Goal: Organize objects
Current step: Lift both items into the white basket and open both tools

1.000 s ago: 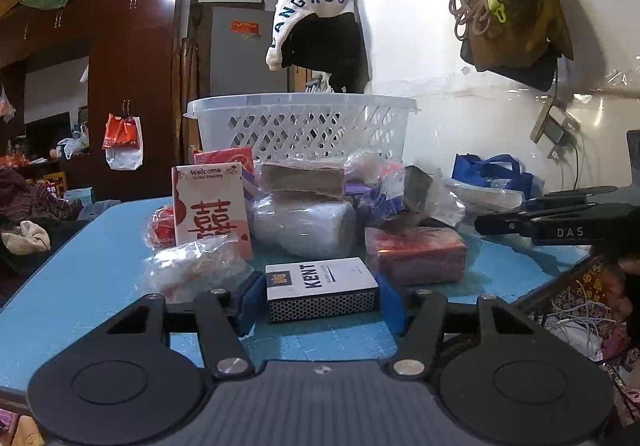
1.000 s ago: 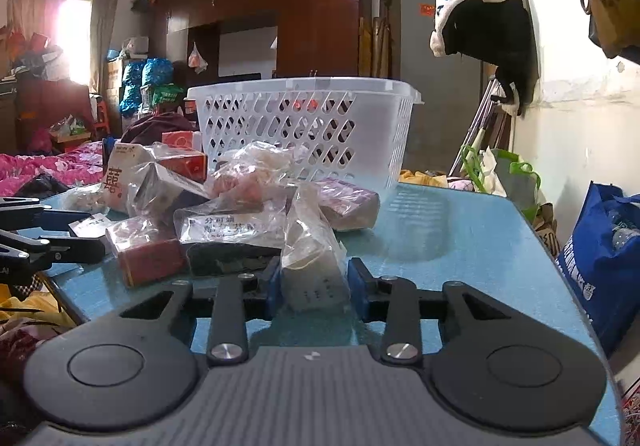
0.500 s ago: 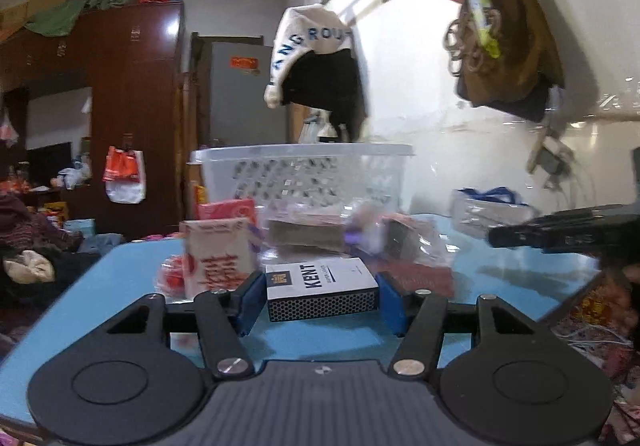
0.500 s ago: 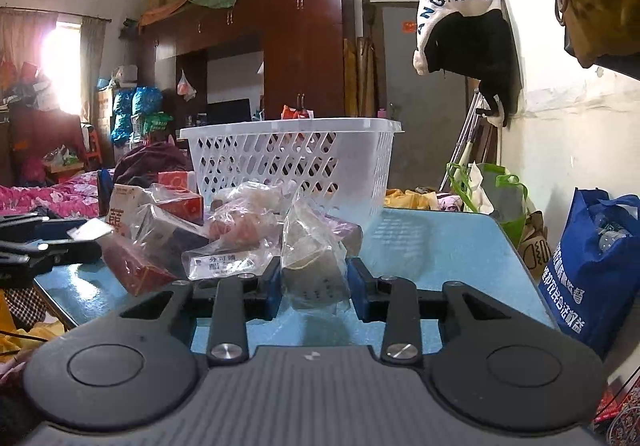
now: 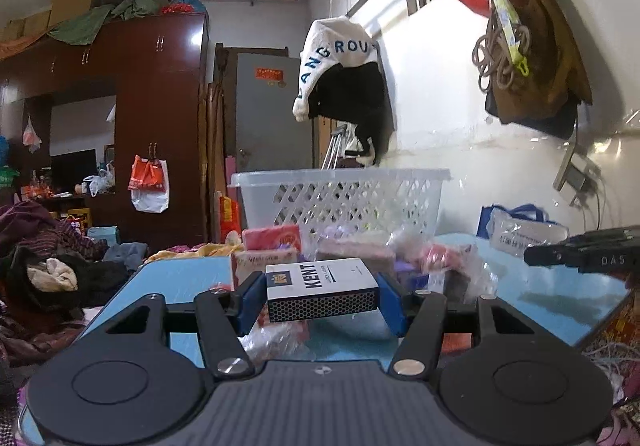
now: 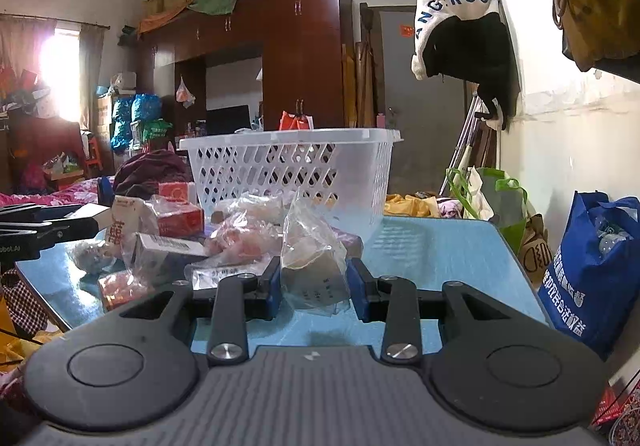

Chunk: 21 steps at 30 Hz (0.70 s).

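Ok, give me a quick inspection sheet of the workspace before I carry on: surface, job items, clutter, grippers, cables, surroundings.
Surface: blue table, glossy, partly bare on its right side.
Job's things: white basket at the far edge; Kent box; clear plastic bag.
Clutter: pile of wrapped packets and red boxes in front of the basket.
Grippers: left gripper jaws shut on the Kent box, lifted off the table; right gripper jaws shut on the clear plastic bag.
Cables: wires on the wall, away from the table.
Surroundings: wardrobe, hanging jacket, blue tote bag.

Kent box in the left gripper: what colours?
White top, black honeycomb-patterned side; Kent box shows best in the left wrist view.
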### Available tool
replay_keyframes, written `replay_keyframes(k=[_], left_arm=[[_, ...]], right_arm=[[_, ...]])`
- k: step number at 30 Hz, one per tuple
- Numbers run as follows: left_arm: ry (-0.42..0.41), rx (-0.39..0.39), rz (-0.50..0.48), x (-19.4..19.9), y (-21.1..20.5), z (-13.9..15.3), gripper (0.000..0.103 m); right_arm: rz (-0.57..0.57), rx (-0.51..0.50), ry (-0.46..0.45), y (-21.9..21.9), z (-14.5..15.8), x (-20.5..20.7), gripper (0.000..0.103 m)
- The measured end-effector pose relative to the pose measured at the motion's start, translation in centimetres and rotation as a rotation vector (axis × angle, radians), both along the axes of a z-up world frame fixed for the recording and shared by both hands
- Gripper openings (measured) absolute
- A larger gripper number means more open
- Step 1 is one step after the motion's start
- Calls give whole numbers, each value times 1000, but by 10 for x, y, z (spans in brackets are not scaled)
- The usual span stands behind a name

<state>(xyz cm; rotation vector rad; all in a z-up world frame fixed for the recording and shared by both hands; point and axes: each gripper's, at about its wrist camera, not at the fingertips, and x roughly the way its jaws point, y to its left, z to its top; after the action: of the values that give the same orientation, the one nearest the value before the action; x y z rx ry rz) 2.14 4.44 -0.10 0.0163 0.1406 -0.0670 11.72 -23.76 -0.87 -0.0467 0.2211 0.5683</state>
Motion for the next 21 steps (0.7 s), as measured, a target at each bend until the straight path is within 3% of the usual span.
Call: replay_keyframes(k=[3,6,10,13,17,21], left_arm=[[-11,-21,-19,9,3,13,63],[-22,-23,-52,31,3,45,63],[0,-25,-60,92,-1,101,63],[91,-48,-42,155,2,126,63],[235,-74,-1,220,7,124,63],[265,-115,-15,237,17,115,63]], right_arm=[[11,-5,-21,6,16,4,38],[10,-13,-68,23,49,17,38],[31,-37,-80,60,100,61,38],[-8,-103,-43,92,122,107,38],[-15,-165,60,118,123,153,38],[8,-175,57,122,115,154,39]])
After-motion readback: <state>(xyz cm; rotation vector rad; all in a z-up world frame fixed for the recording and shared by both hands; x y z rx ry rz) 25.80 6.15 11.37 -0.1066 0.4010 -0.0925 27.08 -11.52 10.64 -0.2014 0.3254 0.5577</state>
